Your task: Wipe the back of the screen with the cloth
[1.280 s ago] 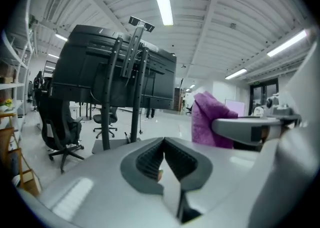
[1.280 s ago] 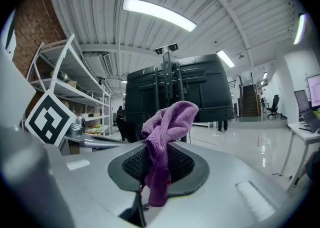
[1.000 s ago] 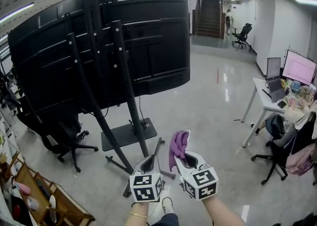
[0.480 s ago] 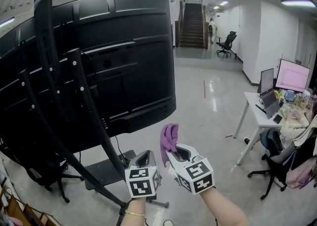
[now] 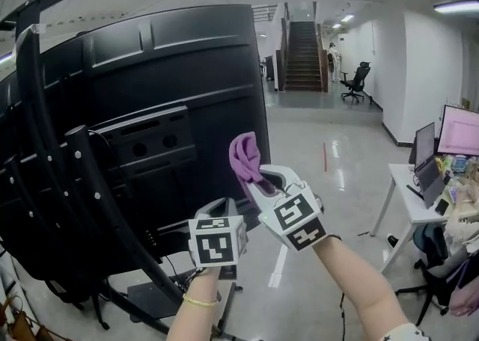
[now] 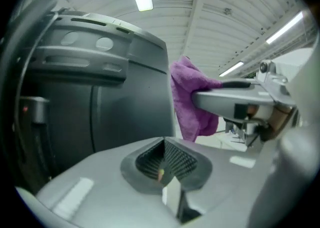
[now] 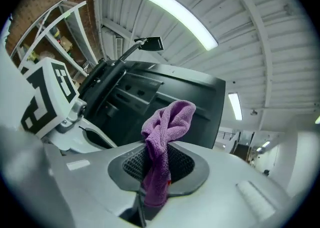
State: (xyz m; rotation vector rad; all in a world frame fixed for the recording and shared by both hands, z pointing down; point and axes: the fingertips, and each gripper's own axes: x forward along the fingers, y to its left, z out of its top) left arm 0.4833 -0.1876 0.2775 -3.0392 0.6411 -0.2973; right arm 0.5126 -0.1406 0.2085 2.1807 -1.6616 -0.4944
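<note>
Closed in on the screen (image 5: 150,108) over the last second: from far off at 10 o'clock, with stand base and floor showing, to filling the whole 9 o'clock half of the head view, ribbed black back panel turned this way. Raised both tools too, from the 6 o'clock edge up to mid-frame. Means the approach about finished and wiping likely next, though not yet begun by the look of it. Right tool (image 5: 262,181) clamped shut on the cloth (image 5: 245,158), lower end pinched between the ribbed pads and the purple bunch standing free above the tips toward 12 o'clock. Held up against the panel's 3 o'clock edge in the head view, yet seen only just beside that edge in the left gripper view, so no confirming contact. Left tool (image 5: 221,209) closed, pads together with nothing between them, sitting at 8 o'clock of the right tool, near the panel's lower part but apparently not touching. Slanted stand posts (image 5: 45,152) crossing the panel at 9 o'clock, probably something to steer the cloth around.
</note>
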